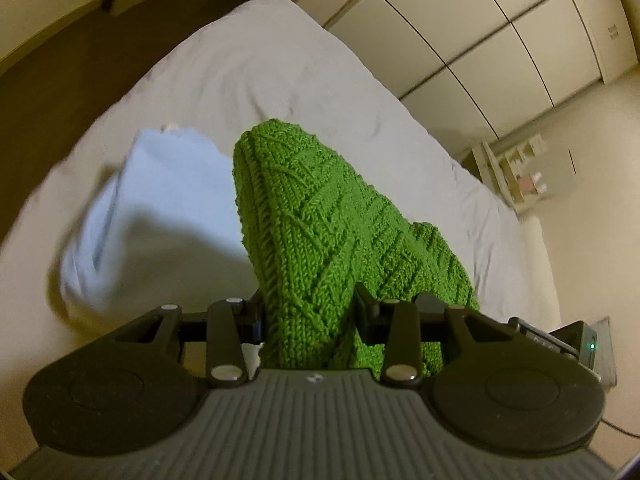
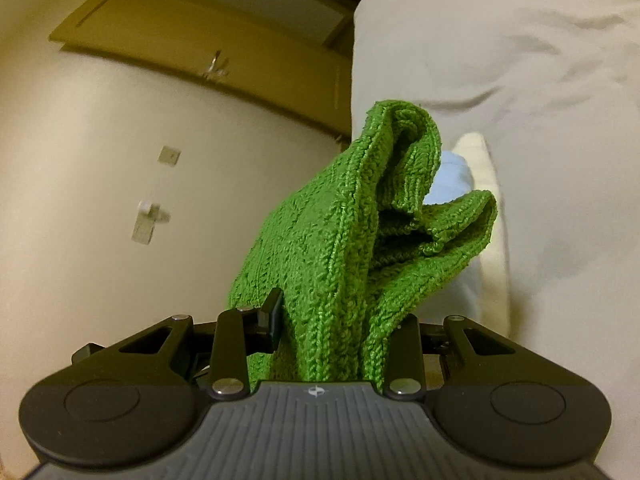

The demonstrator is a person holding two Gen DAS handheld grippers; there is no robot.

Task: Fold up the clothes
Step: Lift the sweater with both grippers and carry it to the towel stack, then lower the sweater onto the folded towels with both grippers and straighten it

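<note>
A green knitted garment (image 1: 320,216) fills the middle of the left wrist view and hangs lifted above the white bed (image 1: 280,72). My left gripper (image 1: 308,312) is shut on a thick bunch of it. In the right wrist view my right gripper (image 2: 340,320) is shut on another part of the green knitted garment (image 2: 352,216), whose ribbed edge folds over at the top. The fingertips of both grippers are mostly hidden by the knit. A light blue garment (image 1: 160,200) lies on the bed behind the green one; it also shows in the right wrist view (image 2: 450,180).
The white bed (image 2: 540,80) spreads under both grippers. A cream folded cloth (image 2: 486,200) lies by the blue one. Wardrobe doors (image 1: 480,40) and a small shelf (image 1: 516,172) stand to the right of the bed. A wooden door frame (image 2: 200,40) is on the wall.
</note>
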